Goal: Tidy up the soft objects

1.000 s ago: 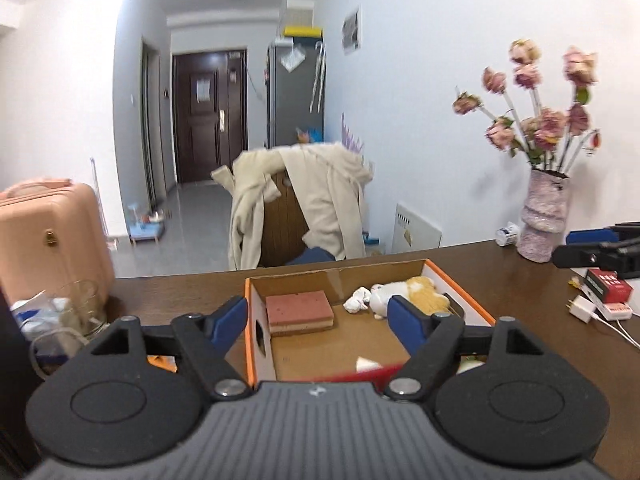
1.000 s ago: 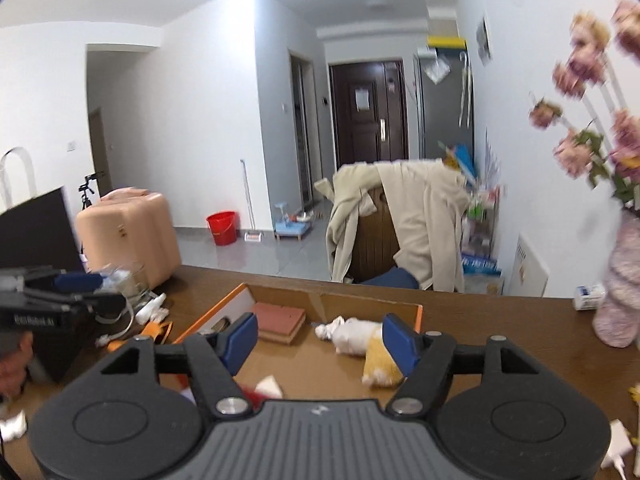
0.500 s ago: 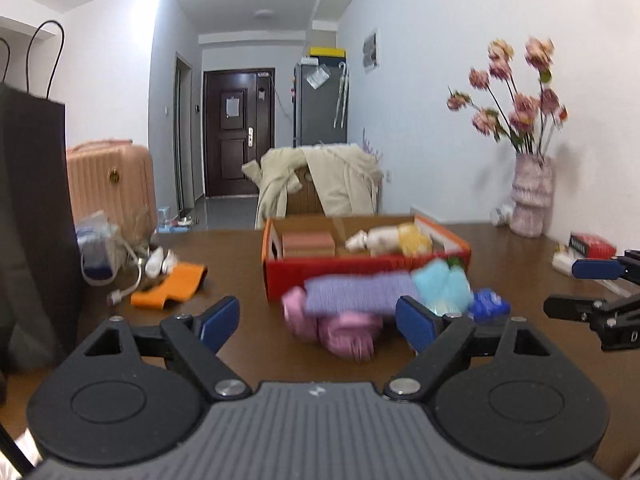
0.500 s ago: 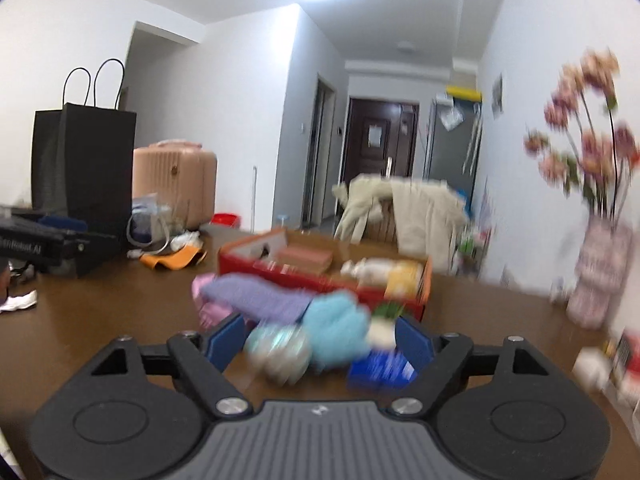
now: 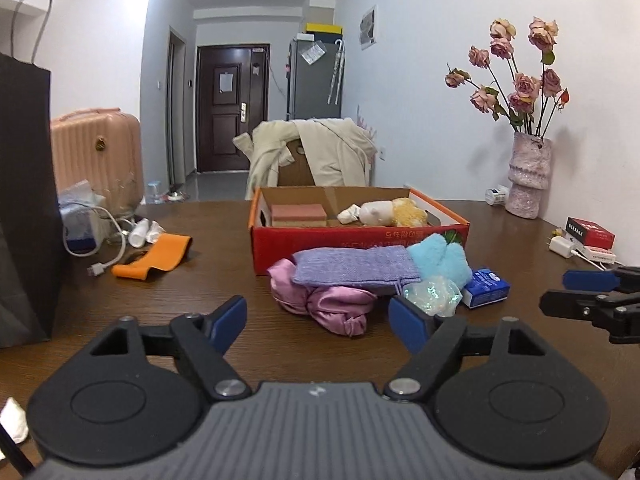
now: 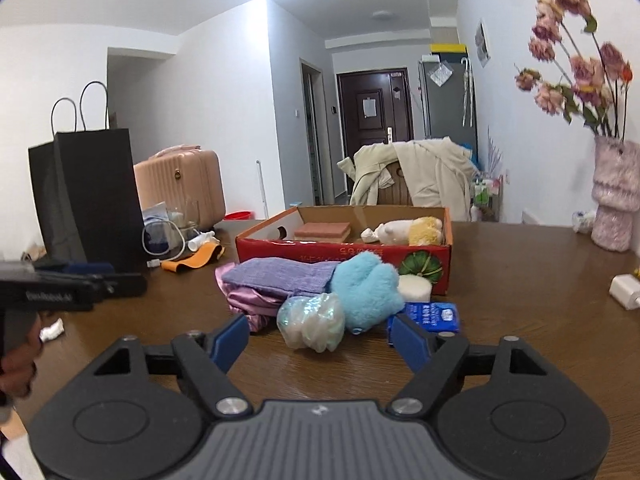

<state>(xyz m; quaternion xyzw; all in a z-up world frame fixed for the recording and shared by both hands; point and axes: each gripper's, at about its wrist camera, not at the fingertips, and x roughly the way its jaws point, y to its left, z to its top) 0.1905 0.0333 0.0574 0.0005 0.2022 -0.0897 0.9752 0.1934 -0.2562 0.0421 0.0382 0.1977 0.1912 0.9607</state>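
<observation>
Both of my claws have come down and back since a second ago: then they looked straight into the box from above its near edge, now they sit low over the table [image 5: 168, 304] with the whole pile in front of them. Left claw [image 5: 318, 320]: jaws apart, having just narrowed a little, nothing between the pads, which hang short of the pink satin cloth [image 5: 320, 300]. Right claw [image 6: 320, 340]: jaws apart too, likewise just narrowed, empty, with the iridescent pouf [image 6: 312, 320] just ahead of the gap and not touched.

Pile, on the tabletop against the near wall of the red box [image 5: 360, 246]:
- lilac knitted cloth [image 5: 352, 266] lying on top of the pink satin
- light blue plush mitt [image 6: 366, 288] at its right end, resting partly on the pouf
- white round pad [image 6: 416, 287] behind the mitt, against the box wall
- blue tissue packet [image 6: 434, 316] rightmost, flat on the table

Inside the box: a pink sponge block [image 5: 298, 214] at left, a white and yellow plush toy [image 5: 384, 212] at right, lying on its side.

Off to the left on the table, well apart from the pile: orange band [image 5: 156, 258], white cable [image 5: 108, 256], black paper bag [image 6: 92, 192]. Vase of dried roses [image 5: 528, 176] at far right by the wall.
</observation>
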